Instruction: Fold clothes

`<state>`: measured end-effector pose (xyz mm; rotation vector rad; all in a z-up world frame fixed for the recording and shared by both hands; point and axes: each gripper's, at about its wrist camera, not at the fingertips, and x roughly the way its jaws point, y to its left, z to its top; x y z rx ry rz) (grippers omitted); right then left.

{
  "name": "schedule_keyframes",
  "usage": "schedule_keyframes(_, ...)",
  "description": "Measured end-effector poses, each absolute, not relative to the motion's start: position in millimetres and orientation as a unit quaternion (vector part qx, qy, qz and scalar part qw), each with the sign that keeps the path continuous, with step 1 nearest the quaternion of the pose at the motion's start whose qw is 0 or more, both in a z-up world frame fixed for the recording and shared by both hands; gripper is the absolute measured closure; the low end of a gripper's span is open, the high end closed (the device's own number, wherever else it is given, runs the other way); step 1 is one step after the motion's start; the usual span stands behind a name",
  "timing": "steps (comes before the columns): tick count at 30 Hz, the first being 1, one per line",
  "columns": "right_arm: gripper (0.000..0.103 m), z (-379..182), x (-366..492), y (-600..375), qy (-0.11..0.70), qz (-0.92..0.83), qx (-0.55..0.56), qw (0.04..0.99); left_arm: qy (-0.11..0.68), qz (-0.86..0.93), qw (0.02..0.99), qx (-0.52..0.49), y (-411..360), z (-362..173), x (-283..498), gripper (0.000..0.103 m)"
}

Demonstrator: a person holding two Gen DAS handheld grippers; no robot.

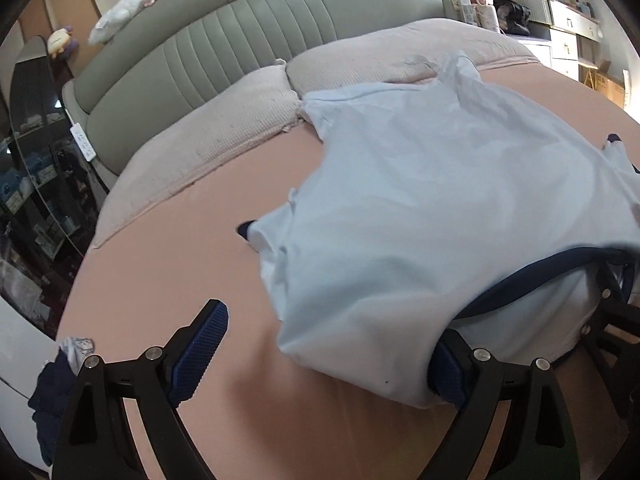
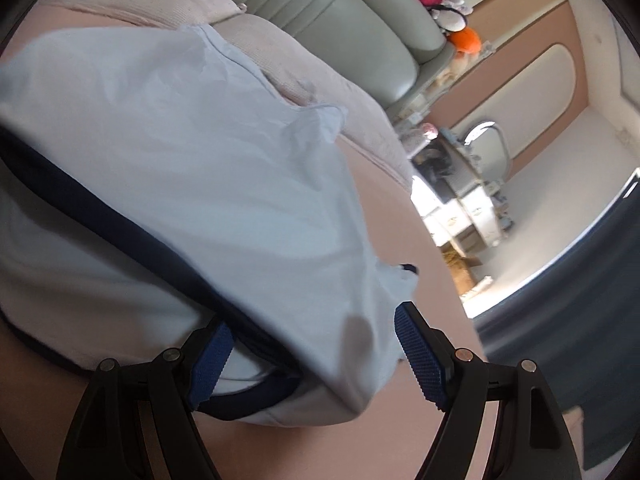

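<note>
While a pale blue shirt (image 1: pixel 420 208) with dark navy trim lies spread on a pink bed (image 1: pixel 168 248), two hand-held grippers sit at its near end. On the left gripper (image 1: pixel 320 356), the jaws stand spread wide: one blue pad is bare over the sheet, and the shirt's near corner drapes across the other pad without being pinched. On the right gripper (image 2: pixel 308 348), the jaws are also spread, with a fold of cloth and the navy neckline band (image 2: pixel 132 232) lying in the gap between them; the pads do not appear to press on it. The rest of the shirt stretches ahead of both sets of jaws toward two pillows (image 1: pixel 224 120) (a grey padded headboard rises behind them). Judging by this, the shirt is laid out and the first fold has not been made. The next move calls for closing each gripper on the near edge, then lifting it evenly.
</note>
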<state>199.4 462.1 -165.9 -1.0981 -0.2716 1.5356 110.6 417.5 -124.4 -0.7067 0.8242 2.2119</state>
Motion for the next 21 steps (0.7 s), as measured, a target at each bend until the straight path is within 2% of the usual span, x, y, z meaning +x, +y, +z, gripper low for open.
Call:
schedule_keyframes(8,0.024,-148.0,223.5,472.4,-0.119,0.595,-0.468,0.643,0.308,0.857,0.328,-0.251,408.1,-105.5,114.1,0.011)
schedule_keyframes(13,0.016,-125.8,247.6,478.3,-0.088,0.591,-0.454,0.661,0.314,0.856,0.327,-0.248,401.0,-105.0,118.9,0.009)
schedule_keyframes(16,0.003,-120.3,256.1,479.2,-0.095,0.578,-0.448,0.675,0.321,0.853,0.328,-0.248,395.8,-107.0,123.5,0.009)
schedule_keyframes(21,0.001,-116.1,265.5,471.8,-0.091,0.566,-0.446,0.687,0.326,0.848,0.327,-0.26,387.8,-111.7,128.9,0.009)
